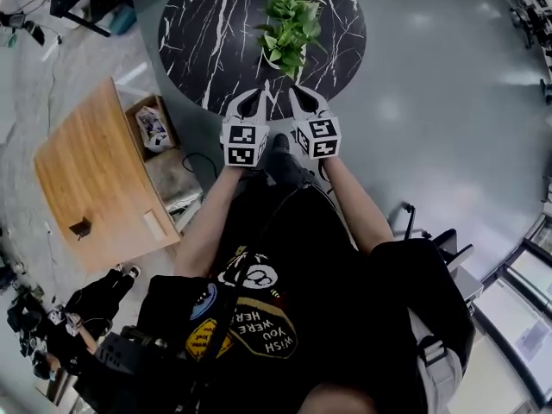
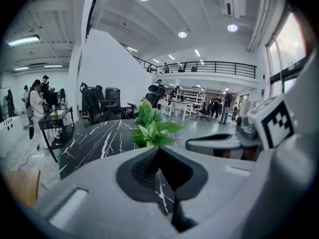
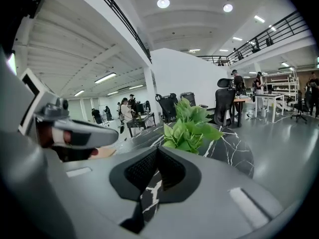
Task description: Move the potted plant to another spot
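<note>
The potted plant (image 1: 289, 26), leafy green in a white pot, stands on the near half of a round black marble table (image 1: 207, 24). Both grippers hover side by side just short of the table's near edge and point at the plant. My left gripper (image 1: 257, 94) is shut with nothing in it, and so is my right gripper (image 1: 294, 90). The left gripper view shows the plant (image 2: 149, 128) straight beyond my closed jaw tips (image 2: 158, 148), with the right gripper to its right. From the right gripper view the plant (image 3: 190, 127) rises just behind the shut tips (image 3: 157, 148).
A wooden table (image 1: 95, 179) stands to the left, with an open box of odds and ends (image 1: 155, 128) beside it. Office chairs (image 3: 224, 101), a black cart (image 2: 55, 126) and several people stand beyond the marble table. Grey floor surrounds it.
</note>
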Available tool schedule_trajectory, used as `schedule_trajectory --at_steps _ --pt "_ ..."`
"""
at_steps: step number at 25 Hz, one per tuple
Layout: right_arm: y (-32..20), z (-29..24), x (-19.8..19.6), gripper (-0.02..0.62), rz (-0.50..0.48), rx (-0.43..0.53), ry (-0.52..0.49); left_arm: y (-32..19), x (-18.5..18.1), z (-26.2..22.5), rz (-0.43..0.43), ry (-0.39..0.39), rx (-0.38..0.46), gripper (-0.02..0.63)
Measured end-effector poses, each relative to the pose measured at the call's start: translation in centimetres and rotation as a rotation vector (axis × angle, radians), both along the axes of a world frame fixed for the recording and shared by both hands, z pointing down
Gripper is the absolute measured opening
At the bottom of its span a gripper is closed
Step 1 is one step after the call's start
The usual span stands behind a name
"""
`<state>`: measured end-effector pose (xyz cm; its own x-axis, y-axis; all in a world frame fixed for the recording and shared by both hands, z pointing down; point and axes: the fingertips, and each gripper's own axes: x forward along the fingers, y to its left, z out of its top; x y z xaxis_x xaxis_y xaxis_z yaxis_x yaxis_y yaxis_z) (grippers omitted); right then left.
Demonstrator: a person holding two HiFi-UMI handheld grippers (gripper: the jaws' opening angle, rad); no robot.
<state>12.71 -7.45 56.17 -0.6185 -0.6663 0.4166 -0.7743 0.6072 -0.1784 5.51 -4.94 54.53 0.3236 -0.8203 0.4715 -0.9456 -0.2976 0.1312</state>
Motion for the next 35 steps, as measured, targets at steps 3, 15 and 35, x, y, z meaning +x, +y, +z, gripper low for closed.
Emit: schedule_trajectory --at_steps 3,15,35 --pt "-3.0 4.4 0.1 0.123 -0.007 -0.006 0.02 -2.2 -0.8 1.0 -0.022 -0.008 -0.01 0.005" --pt "-10.6 16.4 -3.0 0.511 0.025 -0.015 0.087 -7.4 -3.0 7.3 -0.027 0.057 -0.043 0.005" --pt "-15.9 18.6 -5.6 0.43 0.092 0.02 0.197 -7.8 -6.3 8.7 -0.068 0.126 -0.067 0.004"
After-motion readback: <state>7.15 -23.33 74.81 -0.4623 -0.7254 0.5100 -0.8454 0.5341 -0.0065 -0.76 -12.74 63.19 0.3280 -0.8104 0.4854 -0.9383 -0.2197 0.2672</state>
